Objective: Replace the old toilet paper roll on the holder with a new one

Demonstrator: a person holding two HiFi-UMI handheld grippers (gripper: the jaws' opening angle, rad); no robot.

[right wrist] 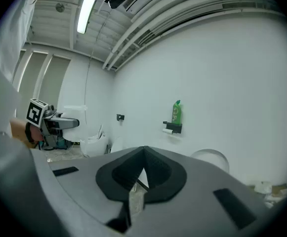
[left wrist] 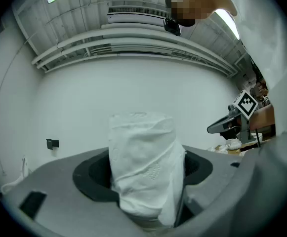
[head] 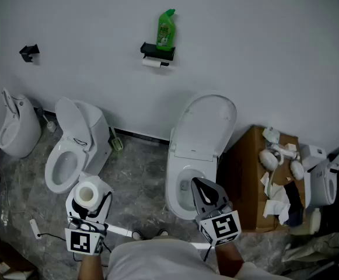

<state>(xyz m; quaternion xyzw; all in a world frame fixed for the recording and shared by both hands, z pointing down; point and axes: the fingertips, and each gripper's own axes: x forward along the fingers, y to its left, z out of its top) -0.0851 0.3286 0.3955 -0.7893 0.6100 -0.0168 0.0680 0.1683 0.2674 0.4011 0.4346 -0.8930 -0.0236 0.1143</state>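
The left gripper (head: 88,199), jaws spread wide, clamps a new toilet paper roll (head: 87,191) upright between its pads. On the wall ahead, the black holder (head: 157,51) carries the old roll (head: 152,63) beneath a green bottle (head: 165,31); its label is too small to read. The right gripper (head: 199,188) is closed on nothing.

All three views toward wall (head: 274,39)

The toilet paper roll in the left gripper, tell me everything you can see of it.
White and full, the toilet paper roll stands upright between the dark pads of the left gripper, which press its sides. Its embossed paper is wrinkled, with a loose outer sheet hanging down one side. From above, its hollow core faces up. Nothing else touches it.
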